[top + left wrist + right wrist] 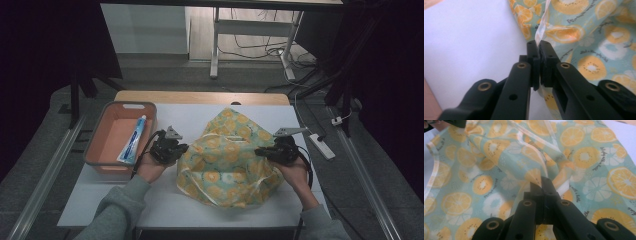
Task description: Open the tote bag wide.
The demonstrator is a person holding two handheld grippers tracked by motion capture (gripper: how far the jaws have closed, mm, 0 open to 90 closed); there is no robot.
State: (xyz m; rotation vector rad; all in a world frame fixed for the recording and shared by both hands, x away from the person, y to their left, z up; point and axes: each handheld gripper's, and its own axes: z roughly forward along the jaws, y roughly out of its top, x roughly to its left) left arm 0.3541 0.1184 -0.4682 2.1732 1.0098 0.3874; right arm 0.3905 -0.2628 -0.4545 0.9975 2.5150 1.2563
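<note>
A pale green cloth bag with an orange and kiwi print (230, 157) lies crumpled in the middle of the white table (170, 205). My left gripper (181, 149) is at the bag's left edge. In the left gripper view it (539, 50) is shut on the bag's pale trim strip (541, 27). At the bag's right side my right gripper (260, 152) holds the cloth. The right gripper view has it (541, 182) shut on a pinched fold of the printed fabric (534, 173).
A salmon-coloured bin (120, 137) stands at the table's left, with a blue and white toothpaste tube (135, 140) inside. A white power strip (322, 146) lies off the table's right edge. Desk legs and cables are on the floor behind.
</note>
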